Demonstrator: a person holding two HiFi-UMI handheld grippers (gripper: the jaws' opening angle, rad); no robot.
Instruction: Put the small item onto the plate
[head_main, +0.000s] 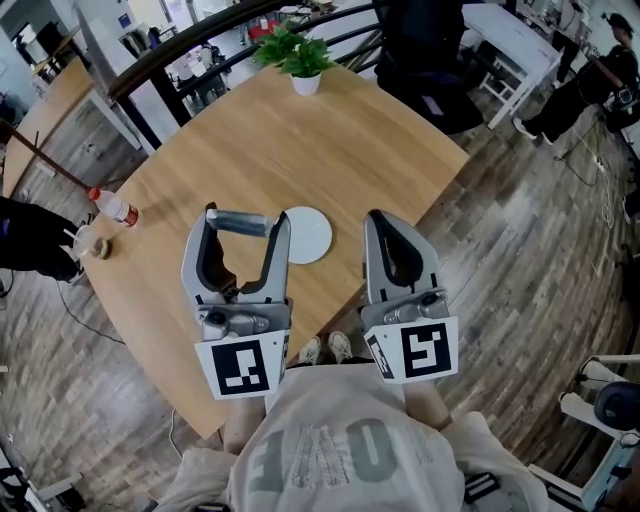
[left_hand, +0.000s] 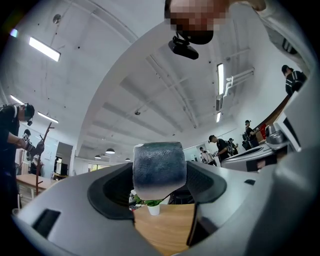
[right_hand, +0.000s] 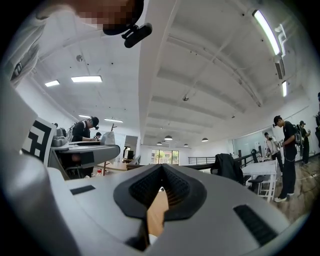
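A small grey-blue roll is clamped crosswise between the tips of my left gripper, held above the round wooden table. In the left gripper view the roll fills the gap between the jaws of that gripper. The white plate lies on the table just right of that gripper, its left edge hidden behind the right finger. My right gripper hovers right of the plate with its jaws together and nothing in them. Only a thin slit shows between the right gripper's pads.
A potted plant stands at the table's far edge. At the left edge lie a red-capped bottle and a small round object, beside a person's dark sleeve. A black chair stands beyond the table. My shoes show below.
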